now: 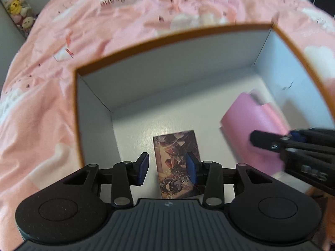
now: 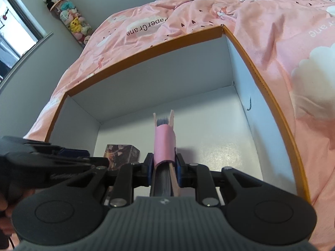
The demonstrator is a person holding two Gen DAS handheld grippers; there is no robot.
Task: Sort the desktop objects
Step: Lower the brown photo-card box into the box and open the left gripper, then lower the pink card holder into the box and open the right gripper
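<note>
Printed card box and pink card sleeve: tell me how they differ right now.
The printed card box lies free on the floor of the storage box, between the open pads of the left gripper; the pink card sleeve is clamped in the right gripper. The printed card box carries dark illustrated artwork; the pink card sleeve is plain pink. The printed card box looks closed; the pink card sleeve shows card edges at its end. Both are inside the storage box.

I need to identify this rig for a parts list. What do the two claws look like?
Both look alike: left claw and right claw have matte black linkage arms with silver rivets, blue pads, two round black discs and a ribbed grey body. No cables or sleeves show.
</note>
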